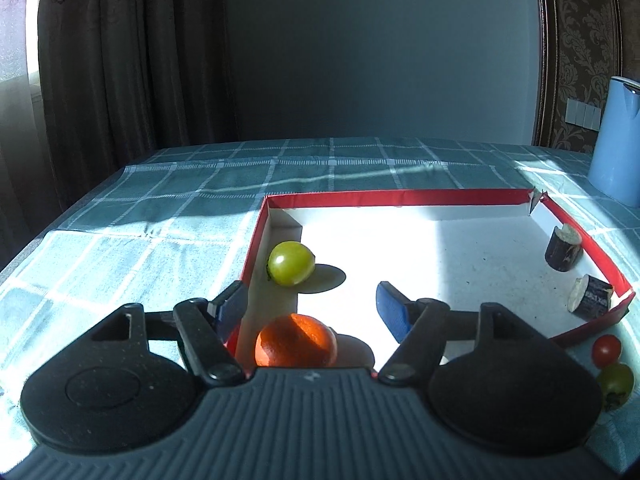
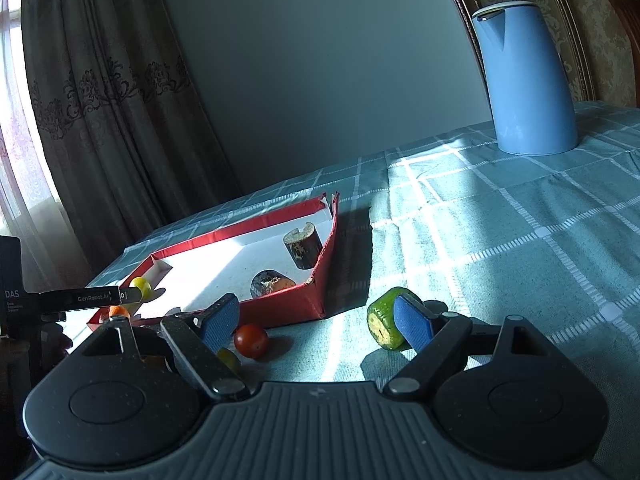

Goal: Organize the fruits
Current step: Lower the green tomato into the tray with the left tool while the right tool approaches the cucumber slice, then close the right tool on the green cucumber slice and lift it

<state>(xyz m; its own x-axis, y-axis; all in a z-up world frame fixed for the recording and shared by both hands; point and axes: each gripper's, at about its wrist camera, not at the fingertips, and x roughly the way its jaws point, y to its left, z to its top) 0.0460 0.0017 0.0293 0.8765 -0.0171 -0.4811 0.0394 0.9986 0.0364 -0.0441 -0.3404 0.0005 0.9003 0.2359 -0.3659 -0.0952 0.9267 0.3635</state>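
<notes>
A red-rimmed white tray (image 1: 400,197) lies on the checked tablecloth. In it are a green grape (image 1: 291,263), an orange (image 1: 296,341) and two dark cut pieces (image 1: 564,247) (image 1: 590,293). My left gripper (image 1: 310,306) is open above the tray's left wall, with the orange below and between its fingers, untouched. A red cherry tomato (image 2: 251,341) and a green grape (image 2: 229,360) lie outside the tray's near corner. My right gripper (image 2: 316,322) is open over the cloth near the tomato. A green cucumber chunk (image 2: 386,324) touches its right finger (image 2: 414,322).
A blue kettle (image 2: 526,80) stands at the back right of the table. Dark curtains hang behind the table's far left edge. The left gripper's body (image 2: 80,300) shows at the left in the right wrist view. The tray's far right corner (image 2: 328,202) is torn open.
</notes>
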